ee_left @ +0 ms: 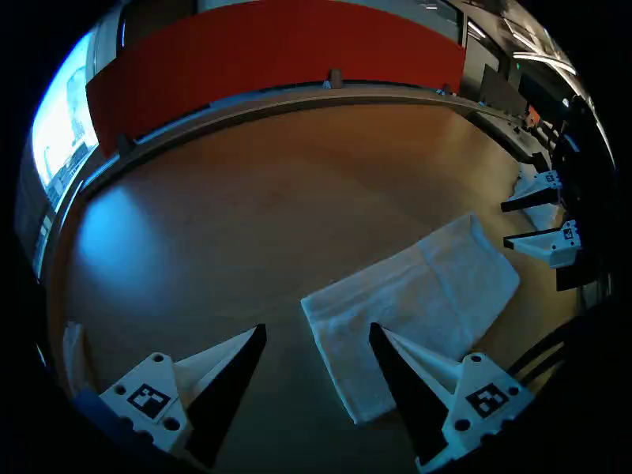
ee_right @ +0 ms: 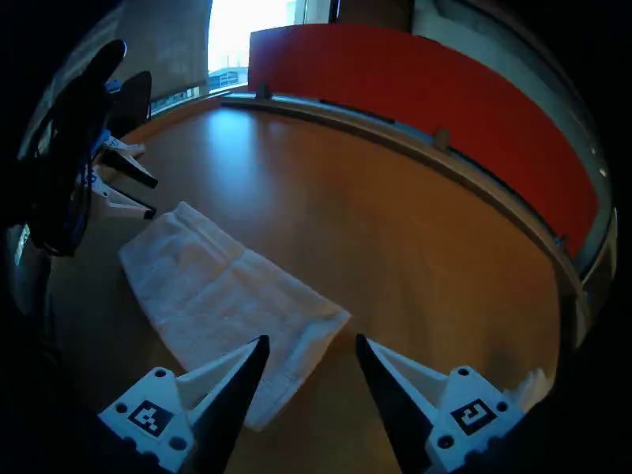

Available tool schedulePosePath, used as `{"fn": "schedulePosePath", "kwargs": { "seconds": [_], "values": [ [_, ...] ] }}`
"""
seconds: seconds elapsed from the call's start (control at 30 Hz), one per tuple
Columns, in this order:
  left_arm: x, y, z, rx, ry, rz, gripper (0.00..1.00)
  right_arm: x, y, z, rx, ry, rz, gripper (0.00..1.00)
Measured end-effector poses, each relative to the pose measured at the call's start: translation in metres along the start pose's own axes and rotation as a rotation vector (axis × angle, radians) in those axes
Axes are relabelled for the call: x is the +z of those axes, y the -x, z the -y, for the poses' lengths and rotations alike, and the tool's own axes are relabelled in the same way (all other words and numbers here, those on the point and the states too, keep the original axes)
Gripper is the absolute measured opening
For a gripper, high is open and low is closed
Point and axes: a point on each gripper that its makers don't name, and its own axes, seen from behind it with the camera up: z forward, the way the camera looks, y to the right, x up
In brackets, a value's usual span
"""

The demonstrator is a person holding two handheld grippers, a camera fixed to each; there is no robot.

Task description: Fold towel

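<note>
Two fingers of my left gripper (ee_left: pixel 316 328) stand well apart at 6 o'clock in the left gripper view, with nothing clamped between them. The white towel (ee_left: pixel 419 292) lies flat on the wooden table (ee_left: pixel 237 221) as a long folded strip, running from about 5 o'clock up toward 3 o'clock. Its near short end sits in the gap between my fingers, and the finger on the 5 o'clock side overlaps it; I cannot tell whether that finger touches the cloth. At 3 o'clock, just past the towel's far end, my right gripper (ee_left: pixel 505 227) shows with its fingers spread and nothing between them. A red panel (ee_left: pixel 268 55) runs along the table's far edge at 12 o'clock, and a bright window (ee_left: pixel 59 134) glows at 9 o'clock. In the right gripper view, the right gripper (ee_right: pixel 310 340) is open at 6 o'clock and grips nothing. The towel (ee_right: pixel 213 292) stretches from 6 o'clock toward 9 o'clock, its near corner just beside the gap and partly behind the finger on the 7 o'clock side. The left gripper (ee_right: pixel 155 200) sits at 9 o'clock by the far end, fingers parted.
</note>
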Motion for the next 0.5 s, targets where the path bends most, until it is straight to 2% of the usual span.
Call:
{"fn": "schedulePosePath", "kwargs": {
  "seconds": [0.5],
  "values": [
    [-0.037, 0.044, -0.016, -0.034, -0.007, 0.02, 0.97, -0.041, 0.023, 0.028, 0.023, 0.001, -0.006, 0.84]
  ]
}}
